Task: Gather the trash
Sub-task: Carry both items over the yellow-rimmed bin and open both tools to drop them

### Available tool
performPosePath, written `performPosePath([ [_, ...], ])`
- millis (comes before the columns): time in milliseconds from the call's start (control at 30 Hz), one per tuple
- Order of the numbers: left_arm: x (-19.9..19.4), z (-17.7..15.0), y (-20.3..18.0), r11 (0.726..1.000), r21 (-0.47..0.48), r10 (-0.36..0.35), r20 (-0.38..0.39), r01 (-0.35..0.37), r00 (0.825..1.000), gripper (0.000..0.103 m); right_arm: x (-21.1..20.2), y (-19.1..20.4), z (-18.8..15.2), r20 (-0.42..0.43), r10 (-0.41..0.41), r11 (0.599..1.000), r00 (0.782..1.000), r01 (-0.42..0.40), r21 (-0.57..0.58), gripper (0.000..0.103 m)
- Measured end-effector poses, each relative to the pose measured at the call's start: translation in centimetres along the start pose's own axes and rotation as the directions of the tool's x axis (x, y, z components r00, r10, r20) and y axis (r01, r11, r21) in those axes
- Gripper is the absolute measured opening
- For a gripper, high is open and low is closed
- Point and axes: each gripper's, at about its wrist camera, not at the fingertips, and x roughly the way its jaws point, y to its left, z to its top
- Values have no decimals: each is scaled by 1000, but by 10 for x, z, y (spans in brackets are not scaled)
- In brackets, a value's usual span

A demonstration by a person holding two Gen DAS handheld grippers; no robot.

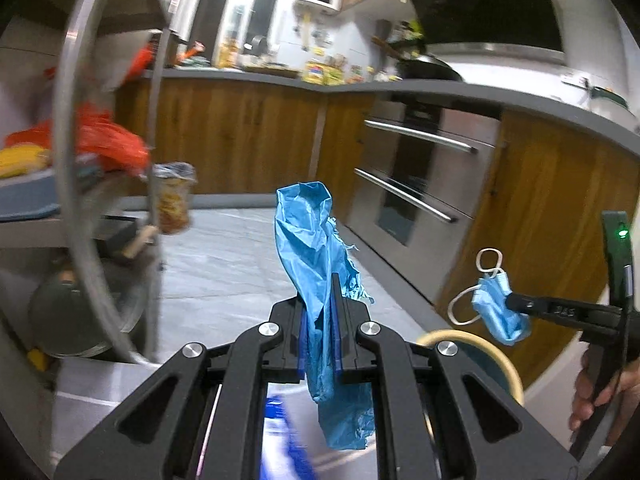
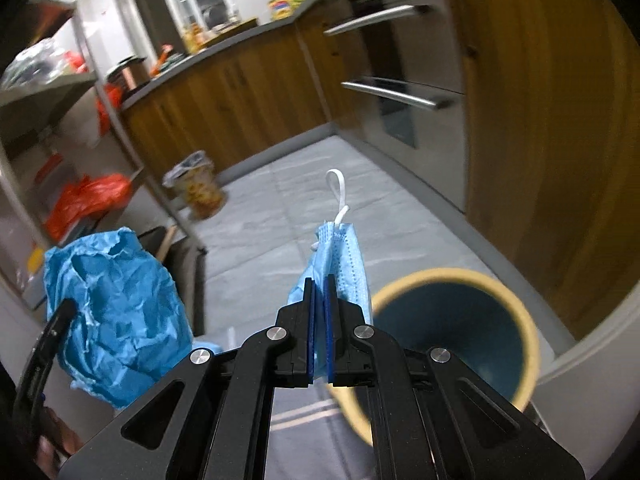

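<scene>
My left gripper (image 1: 322, 284) is shut on a crumpled blue paper (image 1: 312, 248), held in the air above the floor; the paper also shows at the left of the right wrist view (image 2: 116, 312). My right gripper (image 2: 320, 280) is shut on a blue face mask (image 2: 344, 264) with white ear loops; it also shows at the right of the left wrist view (image 1: 496, 308). A dark blue bin with a cream rim (image 2: 516, 316) stands on the floor just right of and below the right gripper; its rim shows in the left wrist view (image 1: 480, 340).
A small lined waste bin (image 2: 198, 190) stands by the far cabinets, also in the left wrist view (image 1: 174, 196). A metal shelf rack (image 1: 72, 160) with orange bags (image 2: 92, 200) is at left. Wooden cabinets and oven drawers (image 1: 416, 168) line the right.
</scene>
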Motion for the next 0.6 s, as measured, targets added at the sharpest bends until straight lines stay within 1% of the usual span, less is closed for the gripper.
performPosePath([
  [67,14,-4,-14,996,-18,-86,-34,85,996,9,2,-16,-1,-4,-38,999,999,39,16,5],
  [100,22,-8,-24,990,-28,-139,-58,137,989,9,5,-26,-1,-7,-61,998,998,61,31,5],
  [167,37,-16,-43,974,-44,-225,-100,221,969,9,10,-42,-1,-18,-96,994,995,97,52,5],
  [200,43,-19,-51,967,-52,-252,-117,248,960,9,11,-48,-2,-23,-104,993,994,105,59,5],
  [233,51,-24,-62,957,-58,-291,-140,285,947,9,13,-54,-2,-29,-113,991,993,115,69,5],
  [333,71,-36,-90,944,-35,-328,-186,328,926,9,16,-65,-5,-41,-143,987,989,146,73,5],
  [367,74,-38,-95,943,-30,-331,-195,332,923,9,17,-67,-5,-46,-149,985,988,152,75,5],
  [500,101,-56,-115,936,-38,-348,-253,350,903,9,28,-92,-11,-98,-161,978,982,172,118,5],
  [600,118,-69,-127,940,13,-323,-296,342,899,9,37,-106,-17,-141,-172,972,975,192,138,6],
])
